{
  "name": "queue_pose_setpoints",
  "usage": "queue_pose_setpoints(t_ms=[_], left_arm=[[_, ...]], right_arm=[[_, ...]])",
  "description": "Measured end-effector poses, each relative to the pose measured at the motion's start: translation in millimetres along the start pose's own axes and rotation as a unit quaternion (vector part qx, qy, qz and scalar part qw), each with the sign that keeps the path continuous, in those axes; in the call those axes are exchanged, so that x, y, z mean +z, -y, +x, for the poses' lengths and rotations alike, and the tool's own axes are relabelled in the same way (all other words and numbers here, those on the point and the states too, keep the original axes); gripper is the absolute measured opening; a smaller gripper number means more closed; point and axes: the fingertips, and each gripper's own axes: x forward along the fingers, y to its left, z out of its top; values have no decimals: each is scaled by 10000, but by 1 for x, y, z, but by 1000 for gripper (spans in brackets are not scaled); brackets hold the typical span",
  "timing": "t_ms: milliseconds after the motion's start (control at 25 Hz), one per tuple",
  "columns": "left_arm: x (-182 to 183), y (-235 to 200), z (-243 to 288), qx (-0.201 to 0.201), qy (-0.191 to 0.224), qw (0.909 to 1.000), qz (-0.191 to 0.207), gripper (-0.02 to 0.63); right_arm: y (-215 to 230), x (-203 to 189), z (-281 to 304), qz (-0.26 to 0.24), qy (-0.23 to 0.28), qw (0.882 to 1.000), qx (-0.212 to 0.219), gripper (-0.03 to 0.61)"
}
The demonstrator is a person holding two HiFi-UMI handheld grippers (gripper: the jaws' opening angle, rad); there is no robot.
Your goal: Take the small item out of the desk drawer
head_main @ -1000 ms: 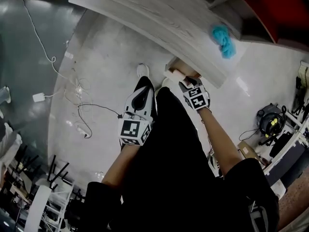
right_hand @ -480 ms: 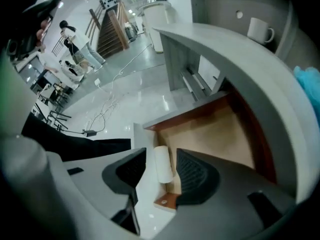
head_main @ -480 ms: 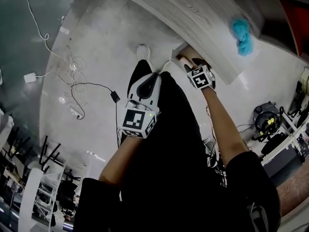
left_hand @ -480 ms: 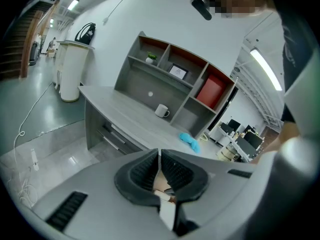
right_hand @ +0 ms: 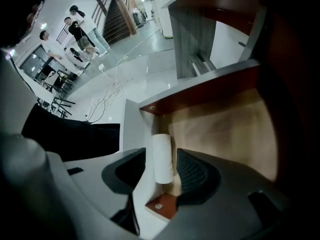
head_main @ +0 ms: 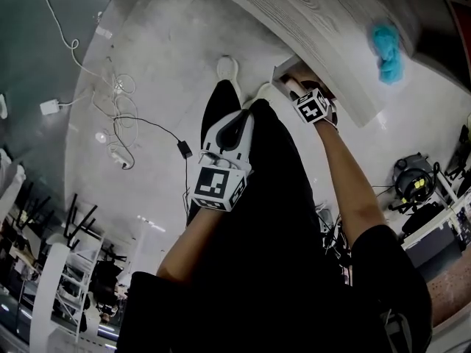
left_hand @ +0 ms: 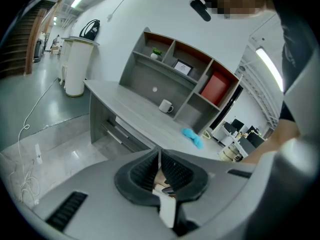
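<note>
An open drawer [head_main: 283, 70] sticks out from under the grey desk [head_main: 316, 20]. My right gripper [head_main: 298, 87] reaches into it. In the right gripper view the drawer [right_hand: 225, 129] has a pale wooden floor. A small white cylinder [right_hand: 161, 156] lies against its front wall, between the right gripper's [right_hand: 162, 170] jaws. Those jaws are opening, and a gap shows beside the left pad. My left gripper [head_main: 239, 121] hangs over the person's black-clad lap, shut on nothing; its pads [left_hand: 159, 159] meet.
A blue cloth [head_main: 388, 50] lies on the desk's right end, and a white mug [left_hand: 165, 106] stands mid-desk below the shelf unit [left_hand: 185, 74]. White cables and a charger [head_main: 110, 131] trail on the floor to the left. Equipment [head_main: 412, 182] sits at the right.
My right gripper has gone farther up under the desk edge and into the drawer. The left gripper has drifted slightly right over the lap, and the head view has swung toward the desk.
</note>
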Motion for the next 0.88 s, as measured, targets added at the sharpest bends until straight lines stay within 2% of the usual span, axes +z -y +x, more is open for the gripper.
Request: queue_pose_setpoints(t_ms=[240,440,880], left_arm=[[-2,-6,1,71,27,10000,-20,15],[-11,-9,4,149,-40,9999,-49,15],[-29,-4,2,180,-111,9997,-91,15]], right_arm=[[0,-4,14,-242,-117,9996,-59,175],[2,-8,21,-255,-171,9995,-48,164],[4,-7,28,-360,-33,9993,27,133]])
